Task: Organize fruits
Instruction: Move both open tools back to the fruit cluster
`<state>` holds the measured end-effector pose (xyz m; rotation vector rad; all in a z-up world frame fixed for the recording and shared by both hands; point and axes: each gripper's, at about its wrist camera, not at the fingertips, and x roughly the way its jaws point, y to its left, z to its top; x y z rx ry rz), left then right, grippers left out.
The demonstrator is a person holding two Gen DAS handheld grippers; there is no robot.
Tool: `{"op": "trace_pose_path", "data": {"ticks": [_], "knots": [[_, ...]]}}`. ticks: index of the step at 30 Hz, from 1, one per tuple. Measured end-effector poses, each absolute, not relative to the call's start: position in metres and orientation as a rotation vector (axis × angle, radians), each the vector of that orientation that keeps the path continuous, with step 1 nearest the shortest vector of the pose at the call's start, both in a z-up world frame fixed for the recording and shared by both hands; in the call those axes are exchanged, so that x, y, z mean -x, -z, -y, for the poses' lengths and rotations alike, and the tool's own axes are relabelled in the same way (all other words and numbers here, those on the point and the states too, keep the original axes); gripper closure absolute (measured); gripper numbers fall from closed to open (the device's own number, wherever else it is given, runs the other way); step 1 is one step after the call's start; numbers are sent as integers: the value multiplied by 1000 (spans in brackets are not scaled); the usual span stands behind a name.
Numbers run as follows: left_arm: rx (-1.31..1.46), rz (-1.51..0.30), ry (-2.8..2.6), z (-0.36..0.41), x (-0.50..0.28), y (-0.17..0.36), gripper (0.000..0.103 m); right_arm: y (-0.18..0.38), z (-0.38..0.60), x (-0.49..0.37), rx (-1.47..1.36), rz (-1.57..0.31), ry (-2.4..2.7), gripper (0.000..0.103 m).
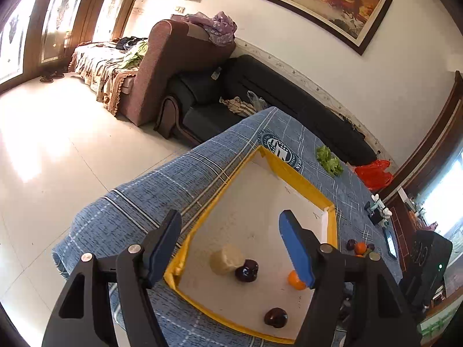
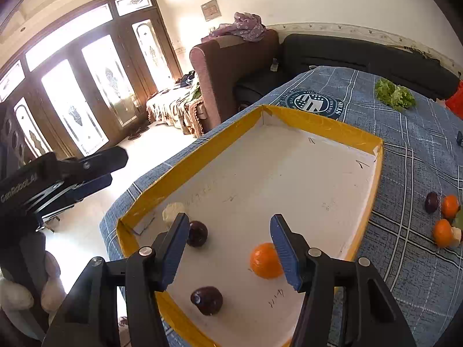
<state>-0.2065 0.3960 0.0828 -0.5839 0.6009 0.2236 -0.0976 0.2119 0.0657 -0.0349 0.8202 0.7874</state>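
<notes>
A shallow tray with a yellow rim [image 1: 301, 182] [image 2: 324, 124] lies on the blue checked tablecloth. On its white floor are a pale cream fruit piece [image 1: 225, 260] [image 2: 172, 211], a dark purple fruit [image 1: 246, 270] [image 2: 197, 232] touching it, an orange [image 1: 296, 280] [image 2: 265, 260] and a second dark fruit [image 1: 275, 317] [image 2: 206, 300]. My left gripper [image 1: 231, 248] hovers open over the tray's near left part, holding nothing. My right gripper [image 2: 228, 251] is open above the tray, with the orange just beside its right finger [image 2: 285, 251], apart from the pads.
More fruit lies on the cloth right of the tray: a dark one [image 2: 431, 201], two oranges [image 2: 450, 206] [image 2: 442, 232] and a pale piece. Lettuce [image 2: 395, 94] and a red bag [image 1: 373, 173] sit at the far end. Sofas stand behind the table.
</notes>
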Motion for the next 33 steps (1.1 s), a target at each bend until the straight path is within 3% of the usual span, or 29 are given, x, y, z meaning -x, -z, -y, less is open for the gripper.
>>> {"op": "trace_pose_path", "data": {"ticks": [9, 15, 24, 33], "knots": [[671, -584, -360, -471, 233, -65, 33, -80, -258, 67, 26, -848, -777, 39], [695, -584, -395, -478, 239, -65, 33, -86, -273, 65, 39, -844, -814, 39], [592, -532, -355, -412, 252, -115, 33, -97, -221, 84, -24, -816, -837, 39], [502, -556, -129, -276, 215, -143, 30, -108, -90, 104, -152, -729, -741, 37]]}}
